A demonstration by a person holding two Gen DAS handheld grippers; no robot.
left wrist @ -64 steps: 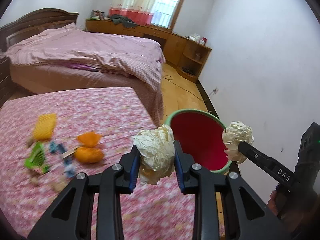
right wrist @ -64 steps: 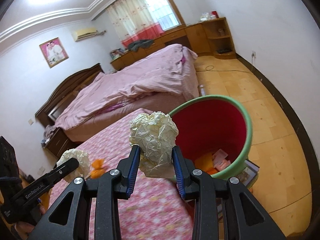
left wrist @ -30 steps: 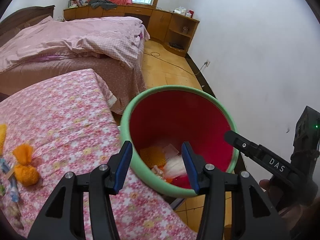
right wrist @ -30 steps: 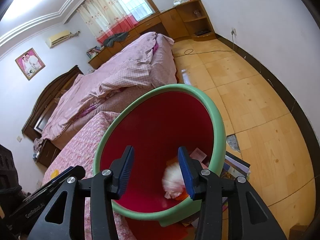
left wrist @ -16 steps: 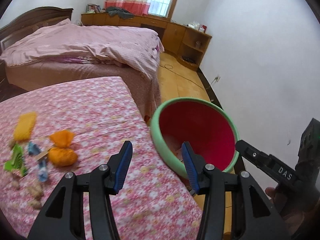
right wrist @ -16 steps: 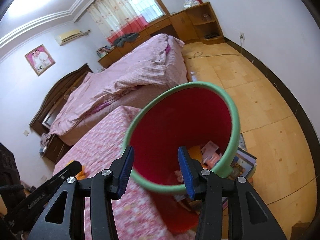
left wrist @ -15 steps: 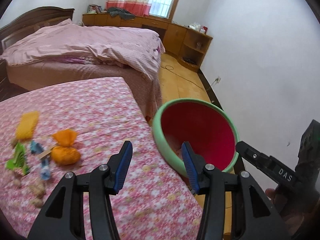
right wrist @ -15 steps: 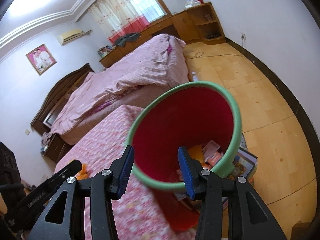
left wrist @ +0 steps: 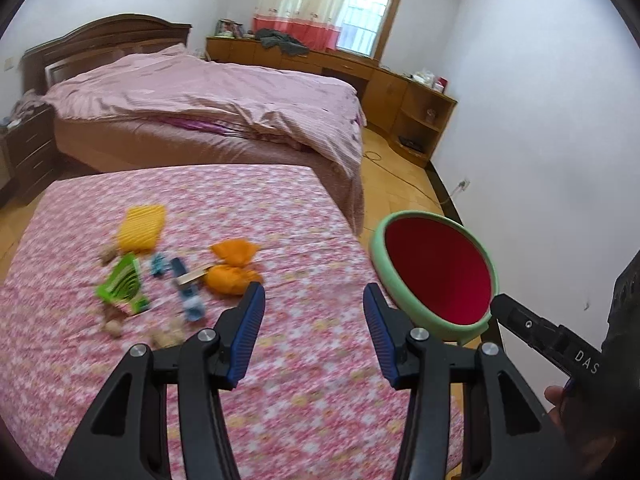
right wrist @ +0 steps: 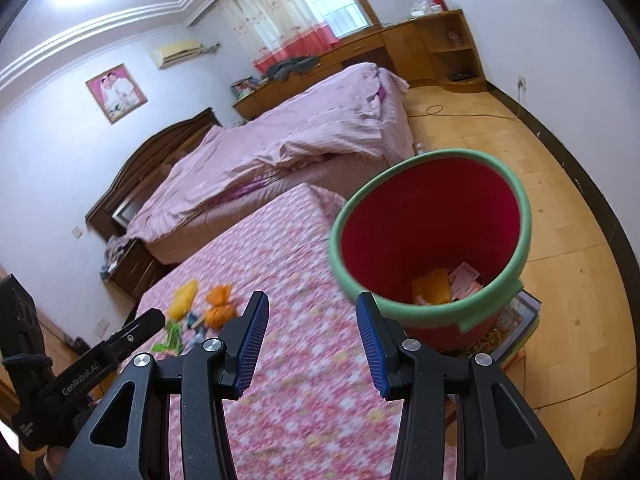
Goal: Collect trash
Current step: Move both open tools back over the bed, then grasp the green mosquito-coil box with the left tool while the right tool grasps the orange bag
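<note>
1. Left gripper (left wrist: pixel 314 330): spread, empty, over the pink cloth (left wrist: pixel 280 208).
2. Right gripper (right wrist: pixel 310 338): spread, empty, near the bin (right wrist: pixel 516 276).
3. Trash (left wrist: pixel 230 268): ahead-left of the left gripper, the nearer tool; bin at right.

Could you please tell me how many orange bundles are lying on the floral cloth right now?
2: one orange bundle sits toward the cloth's middle, the second orange bundle lies just in front of it, touching, nearer the open left gripper. Blur may hide others.

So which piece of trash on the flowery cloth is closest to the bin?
The orange pouch, tied in the middle. It lies at the bin end of the pile; the yellow packet and green wrapper lie farther off.
</note>
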